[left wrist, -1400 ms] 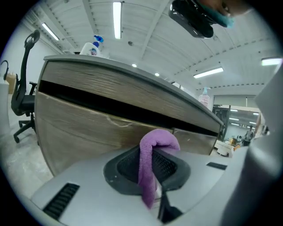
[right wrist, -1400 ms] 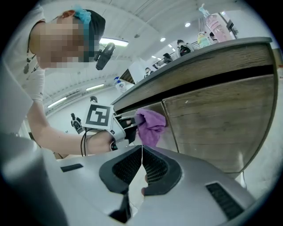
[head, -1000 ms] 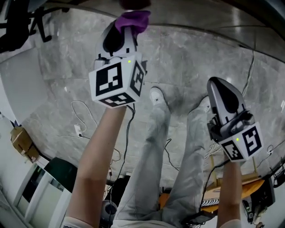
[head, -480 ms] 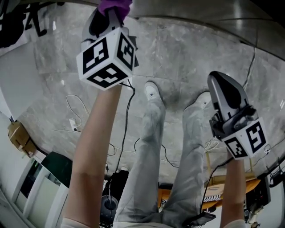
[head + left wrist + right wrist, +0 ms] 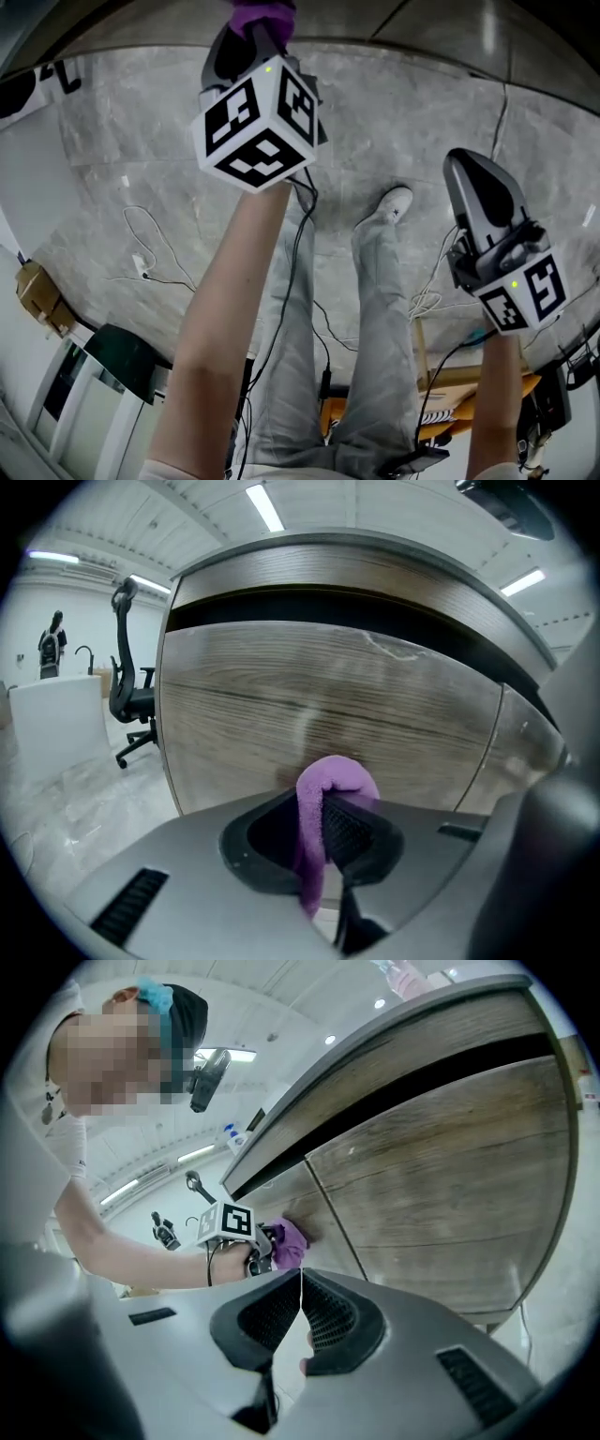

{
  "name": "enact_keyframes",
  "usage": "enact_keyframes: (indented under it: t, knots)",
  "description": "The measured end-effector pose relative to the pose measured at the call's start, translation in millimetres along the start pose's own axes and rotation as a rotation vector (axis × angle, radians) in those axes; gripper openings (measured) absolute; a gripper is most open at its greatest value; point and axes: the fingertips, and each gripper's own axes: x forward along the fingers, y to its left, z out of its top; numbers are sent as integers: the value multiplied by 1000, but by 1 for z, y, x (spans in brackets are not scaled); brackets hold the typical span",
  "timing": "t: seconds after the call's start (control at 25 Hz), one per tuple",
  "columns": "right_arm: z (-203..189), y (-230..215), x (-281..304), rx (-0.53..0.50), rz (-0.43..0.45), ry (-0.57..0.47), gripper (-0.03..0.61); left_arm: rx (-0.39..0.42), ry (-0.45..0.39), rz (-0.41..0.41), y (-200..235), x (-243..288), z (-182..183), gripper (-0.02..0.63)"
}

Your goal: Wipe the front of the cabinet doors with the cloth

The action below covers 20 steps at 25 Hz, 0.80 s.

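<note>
Left hand-held gripper (image 5: pixel 326 817) jaws clamped on the purple cloth (image 5: pixel 336 772), wad poking past the tips, right up at the wood cabinet door (image 5: pixel 328 696), close to the seam with the next door (image 5: pixel 450 1176). Right hand-held gripper (image 5: pixel 300 1290) jaws closed on nothing, held apart from the cabinet

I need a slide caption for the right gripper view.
Left gripper holds the purple cloth at the wooden cabinet door; right gripper shut, empty.
</note>
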Motion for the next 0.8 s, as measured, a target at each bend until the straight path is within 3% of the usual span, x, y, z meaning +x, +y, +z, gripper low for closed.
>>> enact_keyframes:
  t: [0.2,0.48,0.6,0.68,0.8]
  knots:
    - [-5,-21,-26,26,-16,-12,26,0,23,-44,-53,-1,-17,46]
    - [-21,-33,-40,60,-36,-1,28,77,80,-195,-119,1,-43,46]
    - [-27,-32,-40,73,-55,-4,27,140,95,-308,-139,0,-49,46]
    - [-30,-25,-35,83,-64,-9,28,170,105,-385,-141,-4,-53,46]
    - [-35,-10,-20,95,-68,-14,27,195,131,-396,-111,-9,-64,46]
